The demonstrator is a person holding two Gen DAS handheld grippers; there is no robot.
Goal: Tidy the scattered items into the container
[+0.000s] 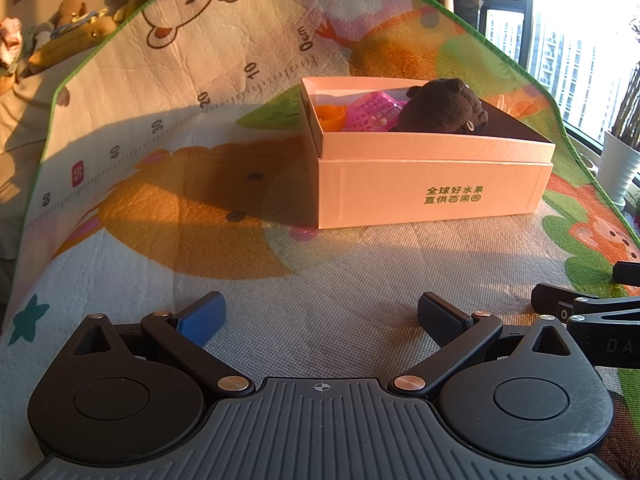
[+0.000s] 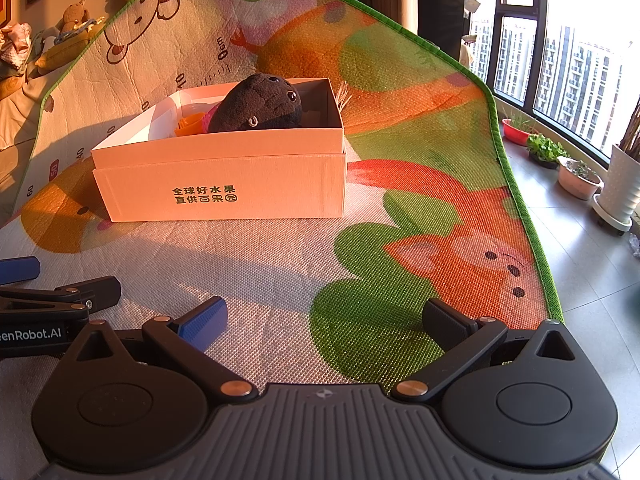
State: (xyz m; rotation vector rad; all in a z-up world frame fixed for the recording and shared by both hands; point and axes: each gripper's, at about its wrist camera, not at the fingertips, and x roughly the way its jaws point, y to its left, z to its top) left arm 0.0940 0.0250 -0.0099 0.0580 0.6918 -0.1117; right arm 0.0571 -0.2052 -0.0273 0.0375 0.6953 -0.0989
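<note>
- The box (image 1: 434,184) sits on the play mat (image 1: 304,280) and is the landmark here; it already holds a dark plush (image 1: 444,110), a pink mesh toy (image 1: 374,118) and an orange piece (image 1: 330,117), all inside its walls.
- The plush leans against the box's right-hand inner side and pokes above the rim; the pink toy and orange piece lie to its left, lower down.
- No loose item shows on the mat around the box in either view, so I judge the tidying to be at or near its end.
- The left gripper (image 1: 320,316) is on the near side of the box, well apart from it, jaws spread wide and holding nothing.
- The right gripper (image 2: 326,320) is also nearer than the box and to its right, jaws equally wide and empty; the two grippers sit side by side.
- Next move, as I judge it: look over the mat for anything missed; if nothing is found, draw back.
- Nothing stands between the grippers and the box.
- Beyond the mat, to the box's far left, soft toys (image 2: 76,20) rest on bedding; to its right, plant pots (image 2: 580,178) line a window (image 2: 576,80). Whether those count as scattered items I cannot tell.
</note>
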